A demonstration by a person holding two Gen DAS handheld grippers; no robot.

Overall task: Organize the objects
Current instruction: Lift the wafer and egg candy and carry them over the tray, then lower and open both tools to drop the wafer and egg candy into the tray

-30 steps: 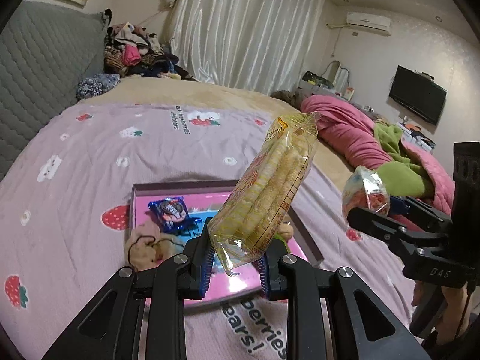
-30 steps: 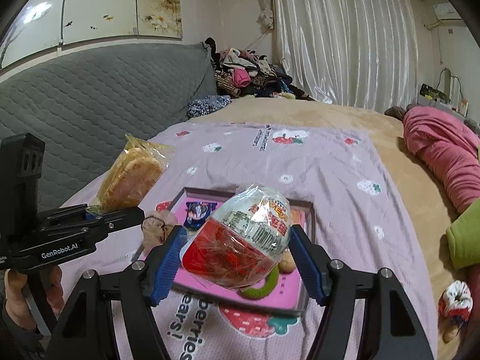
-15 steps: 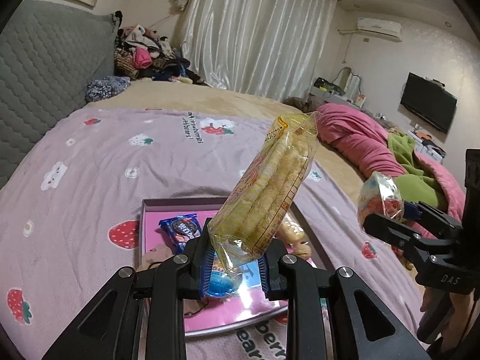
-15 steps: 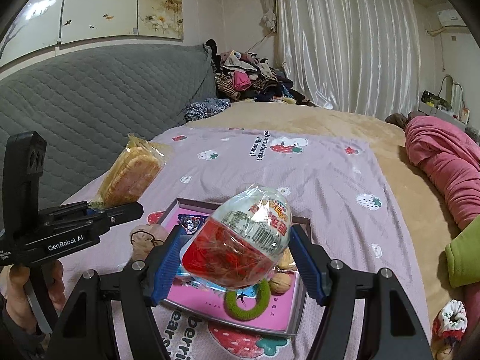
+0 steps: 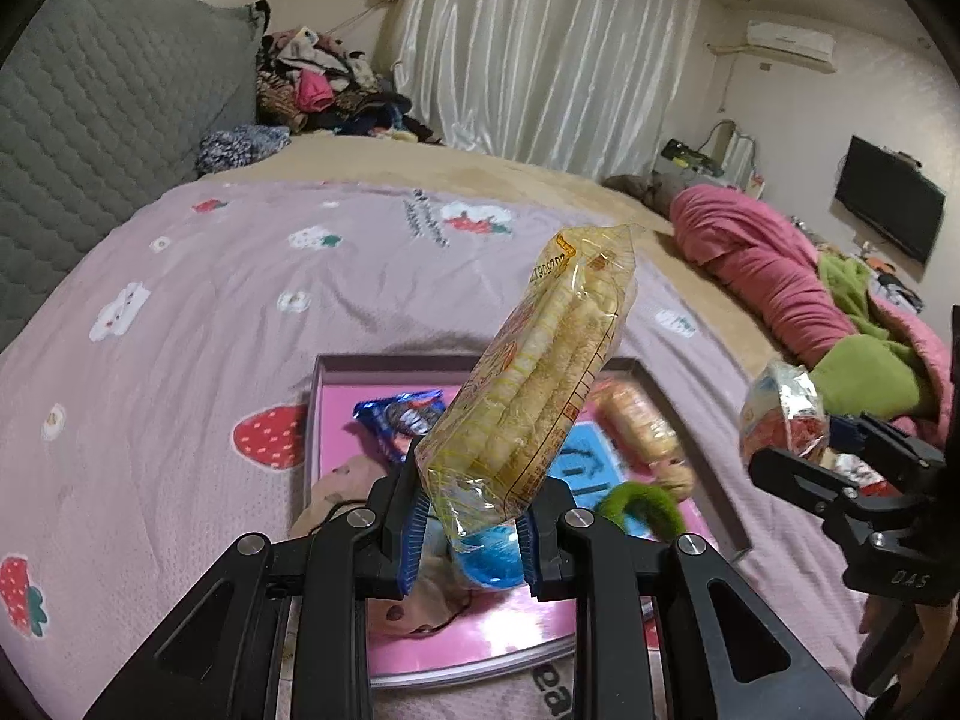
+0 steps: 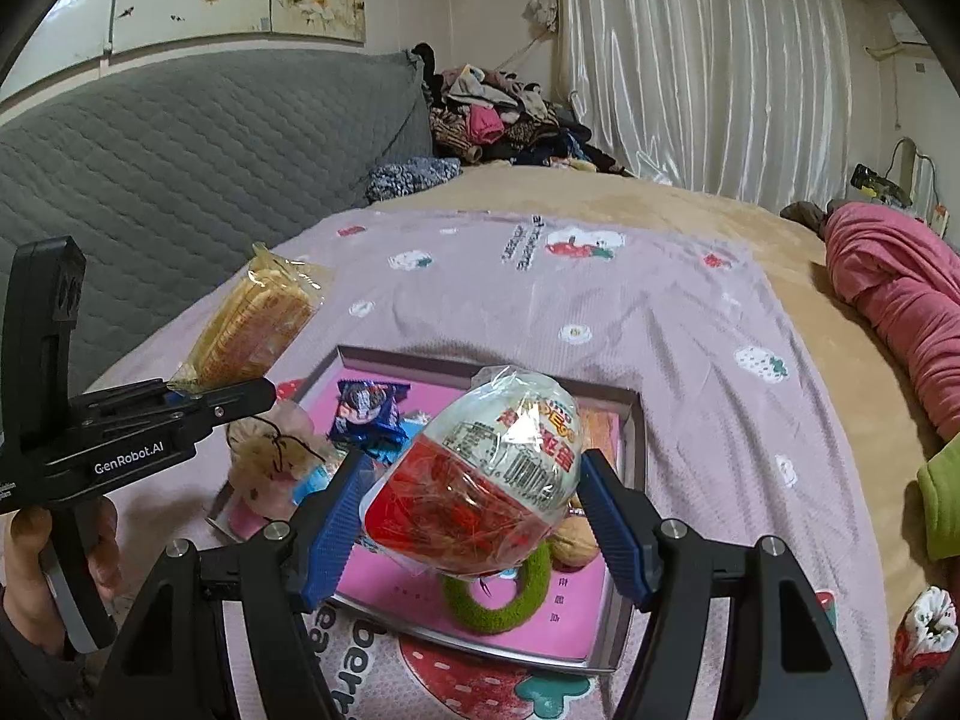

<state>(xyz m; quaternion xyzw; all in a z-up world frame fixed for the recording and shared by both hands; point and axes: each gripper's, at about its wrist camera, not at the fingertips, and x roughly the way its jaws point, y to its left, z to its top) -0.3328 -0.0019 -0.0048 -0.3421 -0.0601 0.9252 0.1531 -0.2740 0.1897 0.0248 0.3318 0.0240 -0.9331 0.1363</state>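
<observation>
My left gripper (image 5: 471, 531) is shut on a clear yellow packet of wafer sticks (image 5: 534, 396) and holds it upright above the pink tray (image 5: 336, 396). The packet also shows in the right wrist view (image 6: 252, 324). My right gripper (image 6: 474, 519) is shut on a red-and-white wrapped egg toy (image 6: 486, 474), above the tray's (image 6: 630, 420) near side. The egg also shows at the right of the left wrist view (image 5: 783, 414). In the tray lie a blue cookie packet (image 6: 366, 408), a green ring (image 6: 498, 600), a walnut (image 6: 576, 543), a plush toy (image 6: 264, 456) and a wafer packet (image 5: 639, 423).
The tray sits on a lilac strawberry-print blanket (image 5: 240, 300) on a bed. A grey quilted headboard (image 6: 180, 150) stands at the left. A clothes pile (image 6: 498, 120) lies at the back. Pink and green bedding (image 5: 798, 300) lies at the right. A small knitted item (image 6: 924, 624) is at the far right.
Both grippers have drawn nearer to the tray and slightly lower, so the tray looks larger and closer. Each still holds its item.
</observation>
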